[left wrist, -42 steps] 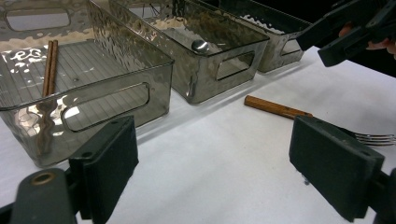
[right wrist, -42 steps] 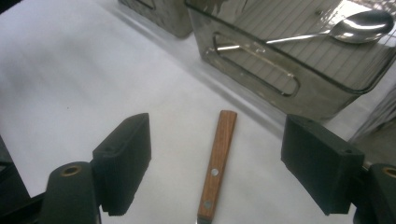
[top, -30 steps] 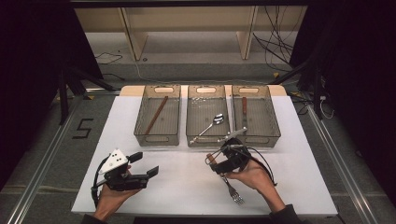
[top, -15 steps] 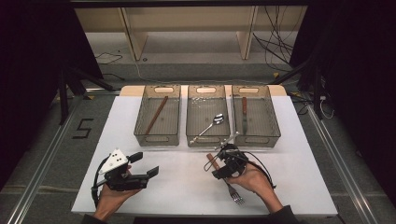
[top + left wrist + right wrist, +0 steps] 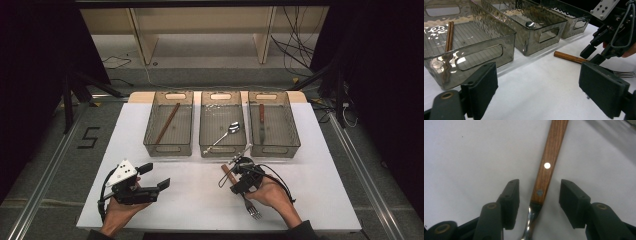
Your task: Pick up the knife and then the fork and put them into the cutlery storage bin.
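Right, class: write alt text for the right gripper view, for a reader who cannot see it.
The right gripper, jaws open, straddles a fork lying on a white table, level with where its wooden handle meets the metal neck. The handle, with two rivets, runs up and away.

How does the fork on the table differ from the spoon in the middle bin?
The fork lies on the white table, straddled by the open right gripper; the spoon lies untouched inside the middle bin. The fork has a wooden handle with rivets; the spoon looks all metal. Both lie flat and diagonal in the high view.
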